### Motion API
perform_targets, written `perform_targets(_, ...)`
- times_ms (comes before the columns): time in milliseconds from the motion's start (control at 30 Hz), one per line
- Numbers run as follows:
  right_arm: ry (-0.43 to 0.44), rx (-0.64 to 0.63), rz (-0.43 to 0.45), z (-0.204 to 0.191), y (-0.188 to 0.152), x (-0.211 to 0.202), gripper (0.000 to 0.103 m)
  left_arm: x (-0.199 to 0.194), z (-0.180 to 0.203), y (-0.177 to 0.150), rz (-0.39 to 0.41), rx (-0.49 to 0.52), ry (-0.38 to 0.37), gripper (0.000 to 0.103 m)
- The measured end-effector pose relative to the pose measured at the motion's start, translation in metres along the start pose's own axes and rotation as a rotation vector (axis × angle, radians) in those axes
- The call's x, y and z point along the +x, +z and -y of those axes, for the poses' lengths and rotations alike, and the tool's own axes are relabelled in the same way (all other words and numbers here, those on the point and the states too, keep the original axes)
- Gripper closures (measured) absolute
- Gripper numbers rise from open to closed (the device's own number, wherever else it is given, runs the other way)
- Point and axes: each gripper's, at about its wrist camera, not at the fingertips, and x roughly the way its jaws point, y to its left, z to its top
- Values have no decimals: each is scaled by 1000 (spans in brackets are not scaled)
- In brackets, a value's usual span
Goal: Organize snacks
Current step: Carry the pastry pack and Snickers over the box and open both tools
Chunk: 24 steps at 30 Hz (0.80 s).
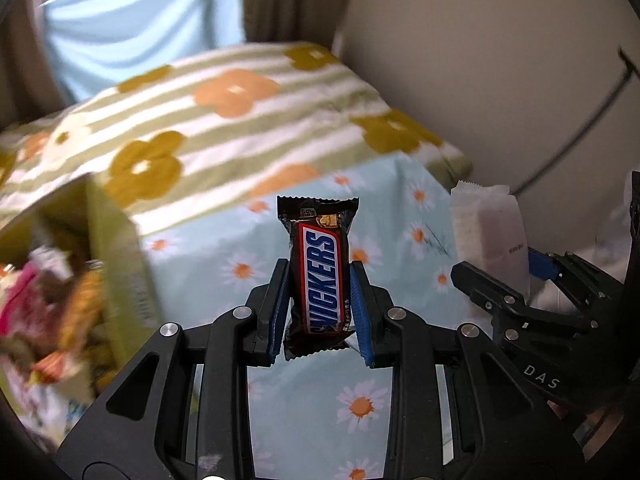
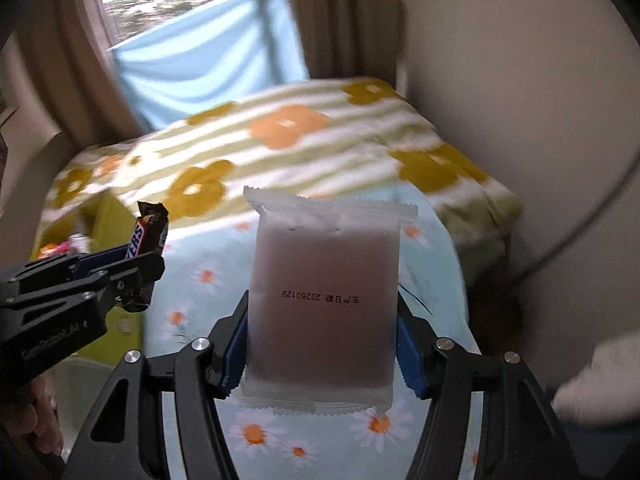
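Observation:
My left gripper is shut on a small Snickers bar and holds it upright above the daisy tablecloth. It also shows at the left of the right wrist view, with the Snickers bar in it. My right gripper is shut on a frosted white snack packet, held upright. The right gripper shows at the right of the left wrist view with the packet. The two grippers are side by side.
A yellow-green box full of mixed snacks stands at the left. A folded flowered blanket lies behind. A wall, curtains and a window with light-blue cloth are at the back.

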Motion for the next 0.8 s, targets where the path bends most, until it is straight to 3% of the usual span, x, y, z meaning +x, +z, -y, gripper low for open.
perform_targets(233,224,-156,23,-78,28,-10,45,-65,-67,-9,90,-168,127,77)
perform_targets(400,324,-233,16,-138,31,-8,45,-102,-130,-33,122,-272,206,77)
perform_targets(667,398,-283,-38,-219,18,13,45,-118,-218,-78,88,-359,278,77)
perform_targets(800,398,-285,-70,-245,10,23,45,-112,-252,-97,51,-386,274,77)
